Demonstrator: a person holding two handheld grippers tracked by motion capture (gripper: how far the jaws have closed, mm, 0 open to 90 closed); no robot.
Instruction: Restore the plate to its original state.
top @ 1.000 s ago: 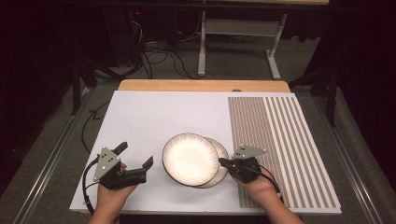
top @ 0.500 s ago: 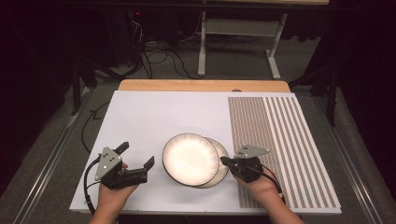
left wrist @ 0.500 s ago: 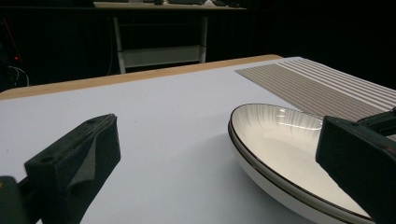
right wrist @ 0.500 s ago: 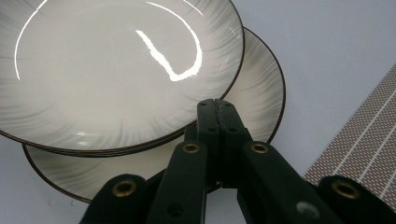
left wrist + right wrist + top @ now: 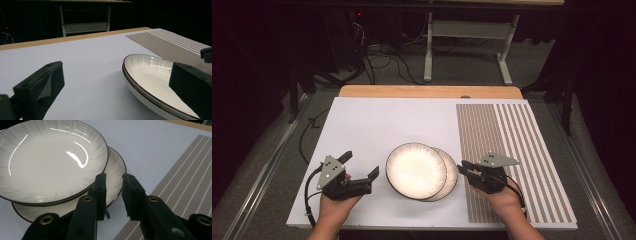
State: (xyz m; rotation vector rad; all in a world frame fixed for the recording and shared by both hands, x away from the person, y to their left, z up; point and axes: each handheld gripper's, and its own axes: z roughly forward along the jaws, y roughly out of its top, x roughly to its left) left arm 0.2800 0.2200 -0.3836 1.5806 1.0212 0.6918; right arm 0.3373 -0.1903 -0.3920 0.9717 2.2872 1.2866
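Left gripper [image 5: 360, 172]: black, matte, block-shaped jaws with a grey three-cornered plate on top; held near the table's near edge, left of the plates, jaws spread wide and holding nothing.

Right gripper [image 5: 464, 167]: same make, near the near edge, just right of the plates; in the right gripper view [image 5: 113, 185] its jaws stand apart with a narrow gap between them, empty, their tips at the rim of the lower plate.

Upper plate [image 5: 416, 170]: round, shallow, glossy cream ceramic with fine grey radial streaks and a thin dark rim; empty. It lies stacked on the lower plate, offset toward the left, close to the near edge around the table's middle.

Lower plate [image 5: 451, 175]: same pattern and rim, a crescent showing at the right side of the stack; resting on the white sheet.

White sheet [image 5: 387, 125]: smooth, matte, covering most of the table.

Striped mat [image 5: 512, 145]: woven texture, brown with pale lengthwise lines, along the right edge.

Table [image 5: 427, 91]: light wood, showing as a strip at the far edge.
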